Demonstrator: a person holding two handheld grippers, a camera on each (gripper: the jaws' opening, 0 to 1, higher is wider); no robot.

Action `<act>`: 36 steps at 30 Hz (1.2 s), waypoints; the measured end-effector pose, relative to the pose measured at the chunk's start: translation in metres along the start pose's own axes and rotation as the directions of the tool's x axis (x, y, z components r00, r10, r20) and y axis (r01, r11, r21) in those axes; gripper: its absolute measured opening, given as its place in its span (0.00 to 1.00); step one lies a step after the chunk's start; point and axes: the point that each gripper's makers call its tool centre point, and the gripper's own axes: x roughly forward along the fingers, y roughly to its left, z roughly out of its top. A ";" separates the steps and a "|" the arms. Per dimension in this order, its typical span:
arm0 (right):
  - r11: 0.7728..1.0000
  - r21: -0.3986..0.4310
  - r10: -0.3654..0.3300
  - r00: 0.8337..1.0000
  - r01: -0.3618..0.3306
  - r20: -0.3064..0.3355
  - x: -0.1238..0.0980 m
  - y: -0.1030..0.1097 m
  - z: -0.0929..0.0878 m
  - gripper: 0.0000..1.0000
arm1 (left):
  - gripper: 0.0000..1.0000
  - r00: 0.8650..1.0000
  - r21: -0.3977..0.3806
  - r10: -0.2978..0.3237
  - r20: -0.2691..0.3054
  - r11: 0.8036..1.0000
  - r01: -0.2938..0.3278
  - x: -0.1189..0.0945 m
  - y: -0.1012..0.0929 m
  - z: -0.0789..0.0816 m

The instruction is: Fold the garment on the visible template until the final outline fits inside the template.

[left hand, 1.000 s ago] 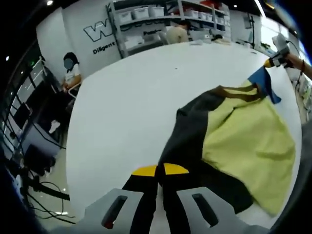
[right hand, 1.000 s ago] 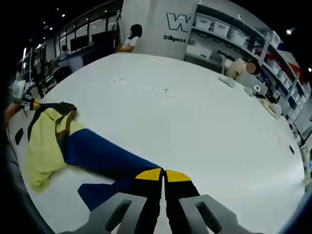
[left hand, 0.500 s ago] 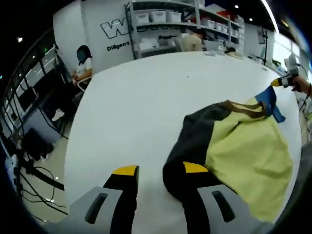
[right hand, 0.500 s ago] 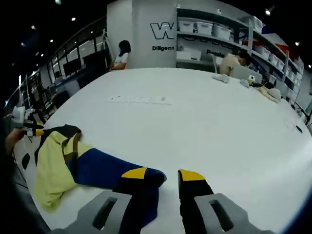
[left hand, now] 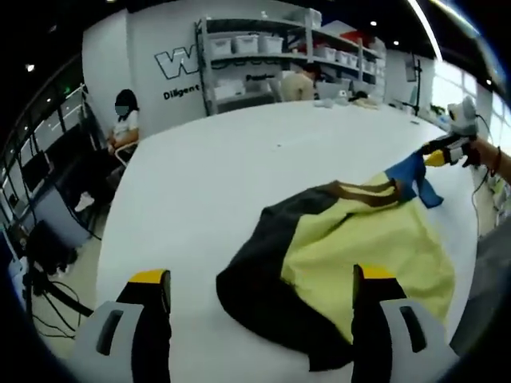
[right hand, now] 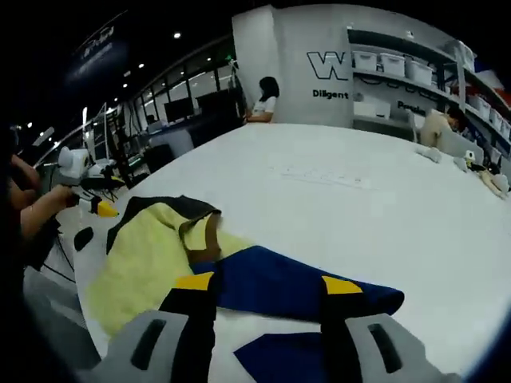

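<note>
Lying rumpled near one edge of the white desk [left hand: 200,175], the garment [left hand: 351,247] shows a black part, a pale yellow part with a brown trim, and a blue part [right hand: 295,279] that stretches away toward the far gripper. No template outline can be made out on the desk, though a faint pale strip [right hand: 323,175] lies farther along it, too small to read. The left gripper [left hand: 259,291] stands with its jaws wide apart and nothing between them, the black end of the garment lying just ahead. The right gripper [right hand: 267,283] is likewise spread open, holding nothing, with the blue cloth lying between and under its yellow tips. A hand [right hand: 44,207] holds the other gripper at the garment's far end. Behind the desk, shelves [left hand: 263,56] carry white bins whose contents are hidden, and a person [left hand: 124,120] sits by the wall with large lettering [right hand: 331,64] that is cut off.
</note>
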 end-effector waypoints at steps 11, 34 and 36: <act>0.997 -0.022 0.074 0.997 -0.074 -0.028 0.025 0.029 -0.016 0.49 | 0.99 0.997 0.025 -0.069 -0.028 0.997 0.069 -0.015 -0.039 -0.014; 0.988 -0.042 0.143 0.988 -0.145 -0.052 0.048 0.053 -0.024 0.07 | 0.98 0.984 0.064 -0.178 -0.028 0.982 0.180 -0.043 -0.098 -0.031; 0.989 -0.048 0.140 0.988 -0.143 -0.059 0.048 0.053 -0.025 0.01 | 0.98 0.984 0.060 -0.175 -0.020 0.983 0.176 -0.043 -0.096 -0.028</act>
